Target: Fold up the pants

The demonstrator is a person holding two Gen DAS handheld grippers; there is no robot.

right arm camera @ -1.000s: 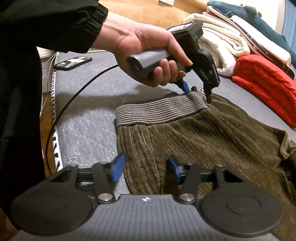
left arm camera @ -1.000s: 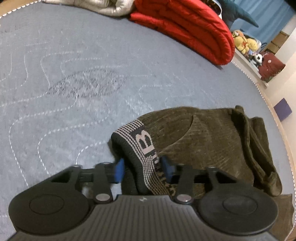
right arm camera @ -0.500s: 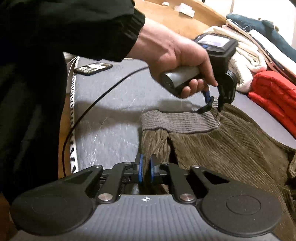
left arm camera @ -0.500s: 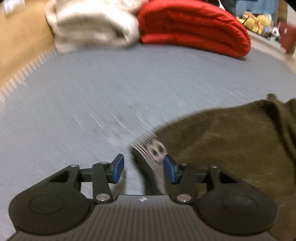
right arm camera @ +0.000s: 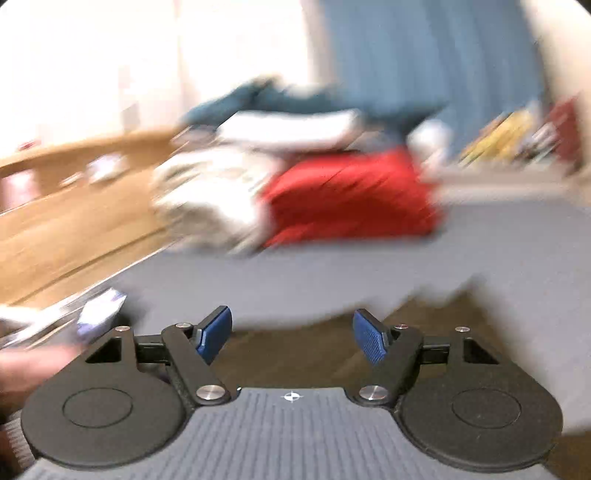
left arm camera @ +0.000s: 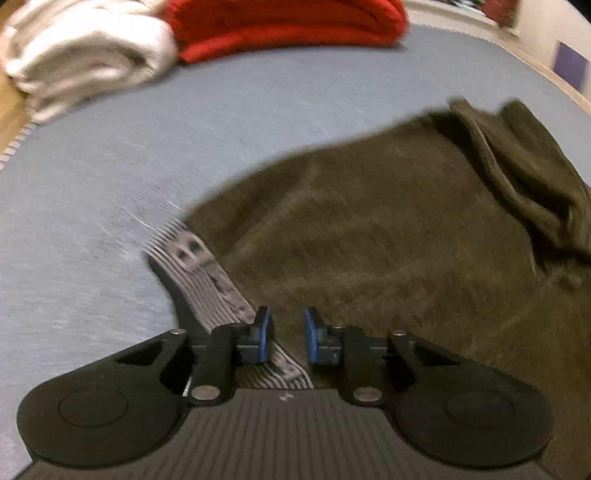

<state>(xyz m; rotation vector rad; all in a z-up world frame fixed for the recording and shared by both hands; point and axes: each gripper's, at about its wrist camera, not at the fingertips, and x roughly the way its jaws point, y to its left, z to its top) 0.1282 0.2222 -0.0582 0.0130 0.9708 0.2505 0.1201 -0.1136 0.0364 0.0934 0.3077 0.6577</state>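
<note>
Olive-brown corduroy pants (left arm camera: 388, 240) lie spread on a grey-blue quilted mat (left arm camera: 110, 184), their striped elastic waistband (left arm camera: 207, 273) at the near left edge of the garment. The left gripper (left arm camera: 286, 338) points down over the waistband; its jaws stand a narrow gap apart and are closing, with the band's fabric passing beneath and between them, and the pads do not yet press on it. The right gripper (right arm camera: 291, 336) points nearly level across the mat, above the near edge of the pants (right arm camera: 295, 354); its jaws are spread wide and opening, with nothing between them. Beyond the pants, at the mat's far side, lie a folded red quilt (left arm camera: 288, 26) and, to its left, a white bundle of bedding (left arm camera: 85, 55). The right wrist view is heavily blurred.
</note>
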